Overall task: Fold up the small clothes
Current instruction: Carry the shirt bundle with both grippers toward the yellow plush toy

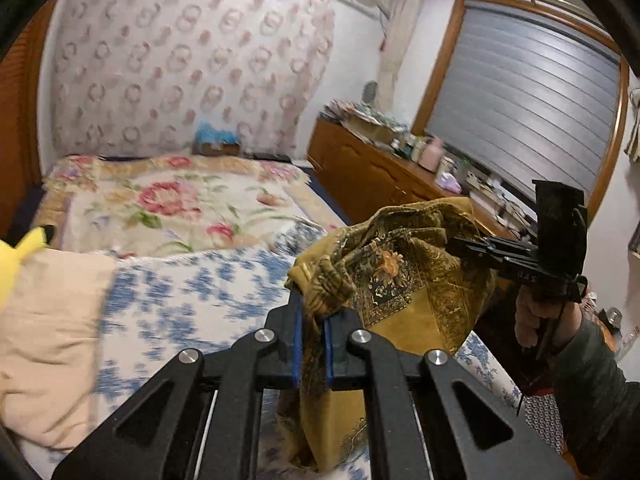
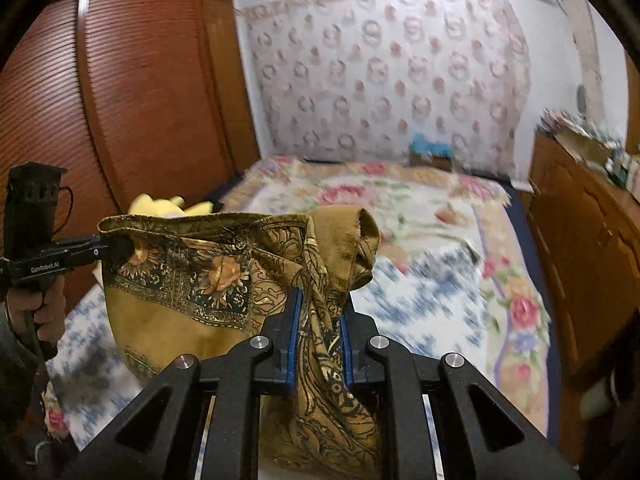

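Both grippers, left gripper and right gripper, pinch the gold cloth above the bed. Step: spreading, probably; frames blurred. Next: pull the edge taut and lay it flat.

Both tongs are matte black, with angular linkage arms, round silver screws and blue finger pads. The left tongs carry white "GenRobot.AI" lettering and a thin black cable. Bare hand, grey-green sleeve.
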Demonstrator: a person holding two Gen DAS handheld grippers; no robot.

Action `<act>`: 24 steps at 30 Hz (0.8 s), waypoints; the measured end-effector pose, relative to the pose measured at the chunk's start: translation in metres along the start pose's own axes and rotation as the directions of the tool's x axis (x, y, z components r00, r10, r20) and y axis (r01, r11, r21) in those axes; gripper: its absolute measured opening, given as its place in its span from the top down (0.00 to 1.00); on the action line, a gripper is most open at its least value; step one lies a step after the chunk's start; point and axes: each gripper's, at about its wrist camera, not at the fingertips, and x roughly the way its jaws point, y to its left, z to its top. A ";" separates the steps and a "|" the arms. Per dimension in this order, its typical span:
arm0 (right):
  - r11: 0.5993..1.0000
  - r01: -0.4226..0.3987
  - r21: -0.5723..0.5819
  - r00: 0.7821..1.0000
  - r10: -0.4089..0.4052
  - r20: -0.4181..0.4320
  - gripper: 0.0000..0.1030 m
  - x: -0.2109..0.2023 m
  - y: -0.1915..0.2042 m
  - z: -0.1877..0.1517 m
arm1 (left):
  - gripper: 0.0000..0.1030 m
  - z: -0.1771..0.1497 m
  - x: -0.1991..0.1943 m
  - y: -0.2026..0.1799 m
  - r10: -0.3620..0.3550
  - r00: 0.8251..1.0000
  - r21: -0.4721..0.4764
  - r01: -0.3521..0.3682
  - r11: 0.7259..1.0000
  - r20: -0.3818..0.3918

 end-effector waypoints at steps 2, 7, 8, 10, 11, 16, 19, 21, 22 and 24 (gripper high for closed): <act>0.999 -0.028 -0.021 0.999 0.028 0.014 0.84 0.006 0.016 0.009 | 0.92 0.000 -0.023 0.016 0.041 0.999 -0.006 -0.041 0.999 0.026; 0.991 -0.098 -0.091 0.995 0.101 0.024 0.84 0.043 0.053 0.034 | 0.92 -0.007 -0.066 0.059 0.140 0.988 -0.044 -0.137 0.990 0.073; 0.989 -0.099 -0.110 0.995 0.102 0.023 0.84 0.051 0.062 0.041 | 0.92 -0.008 -0.073 0.069 0.164 0.983 -0.051 -0.160 0.986 0.081; 0.984 -0.096 -0.152 0.995 0.101 0.026 0.84 0.075 0.075 0.053 | 0.92 -0.009 -0.084 0.086 0.208 0.973 -0.066 -0.202 0.977 0.102; 0.979 -0.105 -0.173 0.994 0.110 0.024 0.84 0.083 0.084 0.058 | 0.92 -0.010 -0.089 0.097 0.229 0.967 -0.080 -0.221 0.972 0.114; 0.949 -0.136 -0.285 0.990 0.142 0.001 0.84 0.116 0.130 0.080 | 0.92 -0.025 -0.097 0.146 0.290 0.949 -0.164 -0.269 0.949 0.124; 0.928 -0.153 -0.339 0.988 0.153 -0.027 0.84 0.138 0.150 0.096 | 0.92 -0.039 -0.098 0.174 0.310 0.944 -0.220 -0.281 0.934 0.111; 0.916 -0.168 -0.364 0.986 0.160 -0.052 0.84 0.156 0.159 0.104 | 0.92 -0.050 -0.101 0.190 0.320 0.941 -0.256 -0.285 0.924 0.107; 0.909 -0.179 -0.376 0.984 0.167 -0.066 0.84 0.165 0.162 0.110 | 0.92 -0.056 -0.104 0.196 0.324 0.940 -0.269 -0.288 0.919 0.103; 0.893 -0.193 -0.407 0.981 0.171 -0.091 0.84 0.186 0.172 0.118 | 0.92 -0.062 -0.107 0.203 0.333 0.937 -0.284 -0.293 0.913 0.103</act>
